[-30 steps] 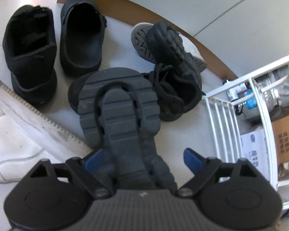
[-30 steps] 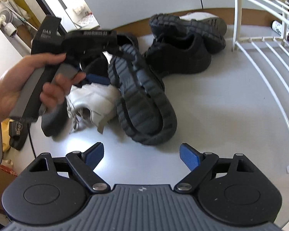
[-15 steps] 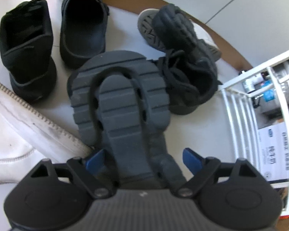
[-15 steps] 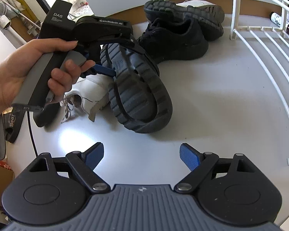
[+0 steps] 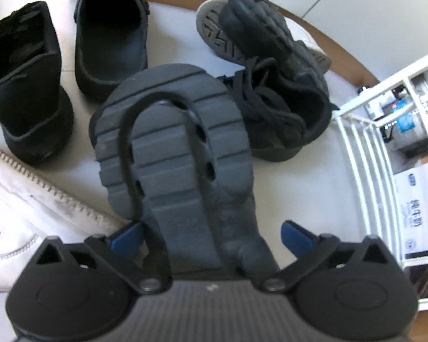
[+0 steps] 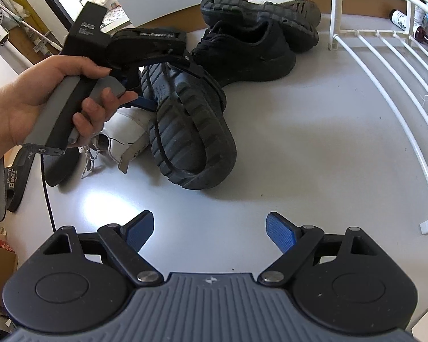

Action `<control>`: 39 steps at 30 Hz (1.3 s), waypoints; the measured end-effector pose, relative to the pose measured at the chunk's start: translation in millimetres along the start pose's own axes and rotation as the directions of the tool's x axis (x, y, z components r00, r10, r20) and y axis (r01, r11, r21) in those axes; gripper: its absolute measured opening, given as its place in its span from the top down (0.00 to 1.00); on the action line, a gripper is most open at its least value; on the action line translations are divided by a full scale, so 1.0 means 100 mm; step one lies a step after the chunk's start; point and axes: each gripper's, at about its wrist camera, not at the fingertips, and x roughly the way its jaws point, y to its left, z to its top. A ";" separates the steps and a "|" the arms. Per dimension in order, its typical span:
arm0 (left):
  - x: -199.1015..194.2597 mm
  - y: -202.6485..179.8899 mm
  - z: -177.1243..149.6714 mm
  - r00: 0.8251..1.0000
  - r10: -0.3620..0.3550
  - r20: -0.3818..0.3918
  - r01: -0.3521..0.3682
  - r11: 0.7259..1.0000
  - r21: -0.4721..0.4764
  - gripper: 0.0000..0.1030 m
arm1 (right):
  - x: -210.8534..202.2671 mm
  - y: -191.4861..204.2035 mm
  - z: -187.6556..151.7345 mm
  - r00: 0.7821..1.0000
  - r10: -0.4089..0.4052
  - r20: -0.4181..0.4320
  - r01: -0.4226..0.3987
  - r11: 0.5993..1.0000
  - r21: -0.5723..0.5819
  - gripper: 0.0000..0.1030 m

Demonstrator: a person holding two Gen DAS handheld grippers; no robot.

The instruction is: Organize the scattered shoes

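Note:
My left gripper (image 5: 211,236) is shut on a dark grey chunky clog (image 5: 171,154), sole up, held by its heel end above the floor. The same clog (image 6: 191,134) shows in the right wrist view, tilted with its toe low, held by the left gripper (image 6: 145,97). My right gripper (image 6: 209,228) is open and empty, in front of the clog. A black lace-up sneaker (image 6: 242,48) lies behind with another sneaker sole-up (image 6: 256,14) on it. A white sneaker (image 5: 20,199) lies at the left.
A black slip-on (image 5: 111,37) and a black high shoe (image 5: 22,85) stand at the far left. A white wire shoe rack (image 6: 385,71) stands on the right. A black "Bear" slipper (image 6: 14,182) lies at the left edge. A cardboard box (image 5: 416,208) sits behind the rack.
My left gripper has lifted and tilted the grey clog, bringing it closer to the right gripper. The right gripper has stayed open and edged forward.

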 end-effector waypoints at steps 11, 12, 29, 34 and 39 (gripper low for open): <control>-0.04 0.06 -0.06 0.999 -0.005 -0.050 0.007 0.999 0.044 0.12 | 0.03 -0.06 -0.01 1.000 0.005 -0.005 -0.005 1.000 0.011 0.13; -0.04 0.06 -0.07 0.998 -0.017 -0.057 0.020 0.999 0.049 0.14 | 0.03 -0.06 -0.02 1.000 0.005 -0.008 -0.004 1.000 0.010 0.13; 0.03 -0.13 -0.50 0.952 -0.168 -0.257 0.229 0.947 0.227 0.25 | -0.05 -0.22 -0.11 1.000 0.005 -0.012 -0.004 0.998 0.060 0.13; 0.07 -0.30 -0.66 0.923 -0.201 -0.329 0.304 0.904 0.300 0.26 | -0.05 -0.26 -0.14 1.000 0.007 -0.019 -0.005 0.998 0.070 0.13; 0.07 -0.47 -0.77 0.898 -0.235 -0.372 0.370 0.861 0.349 0.28 | -0.08 -0.31 -0.18 0.999 0.022 -0.026 -0.020 0.997 0.077 0.13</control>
